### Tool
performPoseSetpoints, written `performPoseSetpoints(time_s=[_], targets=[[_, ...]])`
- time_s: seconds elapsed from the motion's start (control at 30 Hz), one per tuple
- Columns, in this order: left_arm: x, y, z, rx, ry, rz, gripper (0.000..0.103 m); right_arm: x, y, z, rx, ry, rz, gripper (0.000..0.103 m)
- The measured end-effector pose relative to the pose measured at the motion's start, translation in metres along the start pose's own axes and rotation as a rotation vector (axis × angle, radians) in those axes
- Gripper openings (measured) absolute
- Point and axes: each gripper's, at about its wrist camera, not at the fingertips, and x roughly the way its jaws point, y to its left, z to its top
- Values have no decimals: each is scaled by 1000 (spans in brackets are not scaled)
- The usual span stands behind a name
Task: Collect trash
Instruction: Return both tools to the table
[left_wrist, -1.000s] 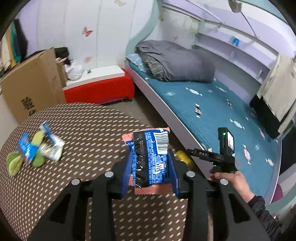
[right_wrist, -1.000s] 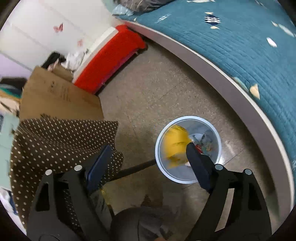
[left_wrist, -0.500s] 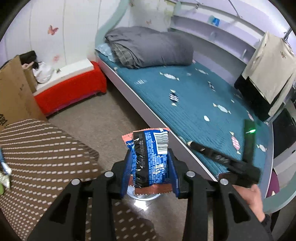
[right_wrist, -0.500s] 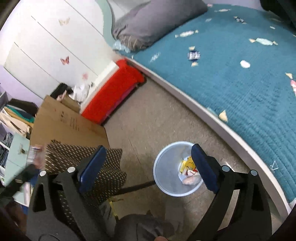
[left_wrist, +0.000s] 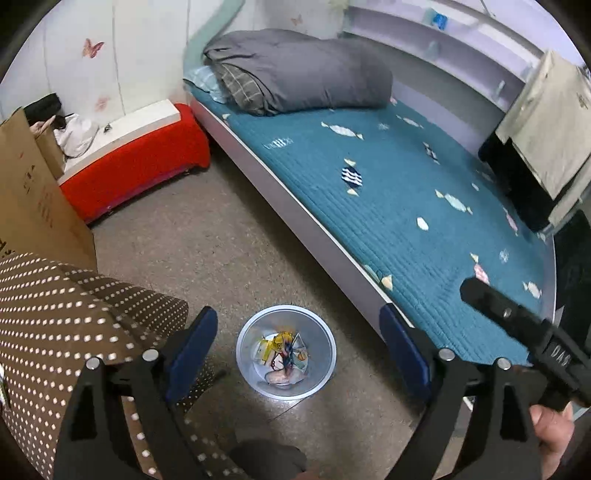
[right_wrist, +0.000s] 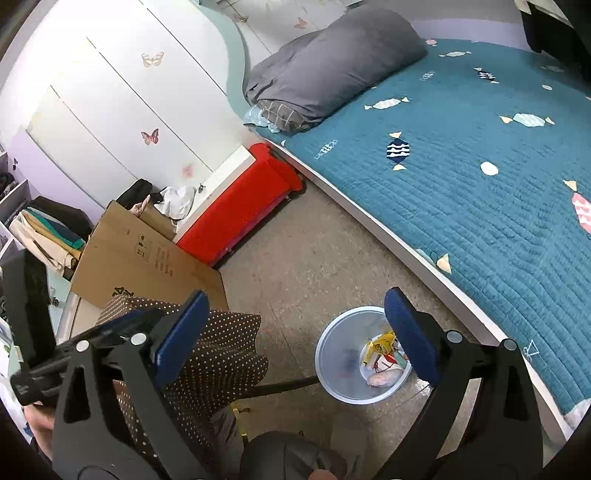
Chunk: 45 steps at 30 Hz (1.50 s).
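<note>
We found the left gripper (left_wrist: 297, 347) spread wide, its blue pads (left_wrist: 192, 347) well apart and nothing between them. It hung over the floor (left_wrist: 207, 229), and the bin (left_wrist: 286, 352) lay directly between the pads in the left wrist view. The right gripper (right_wrist: 295, 334) was likewise spread wide and held nothing. In the right wrist view the bin (right_wrist: 340, 354) sat at about 5 o'clock of centre, partly behind the right-hand pad (right_wrist: 410, 332).

The bin was a pale, round container standing upright on the floor, just beside the edge of the bed (left_wrist: 388, 184). Inside it we noted the trash (left_wrist: 282, 350): a yellow wrapper, several mixed coloured wrappers and a pale pinkish item at the bottom. We could not tell the individual pieces apart beyond that.

The table with the brown dotted cloth (left_wrist: 55, 314) occupied 8 o'clock in the left wrist view, near the bin but apart from it. A cardboard box (left_wrist: 33, 206) stood at 9 o'clock, and a red bench (left_wrist: 136, 166) at 10 o'clock against the wall. A grey duvet (left_wrist: 306, 70) lay folded at the head of the bed at 12 o'clock.
</note>
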Motion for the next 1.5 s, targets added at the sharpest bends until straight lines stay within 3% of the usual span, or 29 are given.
performPoseSetpoints(time_s=[0.37, 0.9, 1.23, 1.5], targets=[[-66, 19, -24, -9, -119, 79, 92, -19, 51, -19, -93, -52, -50, 97], [-171, 61, -75, -61, -269, 132, 93, -50, 175, -54, -312, -11, 55, 97], [-232, 124, -122, -174, -352, 204, 93, -47, 255, -89, -460, 52, 146, 97], [-257, 188, -168, -306, -366, 292, 94, -19, 316, -119, -579, 127, 212, 97]])
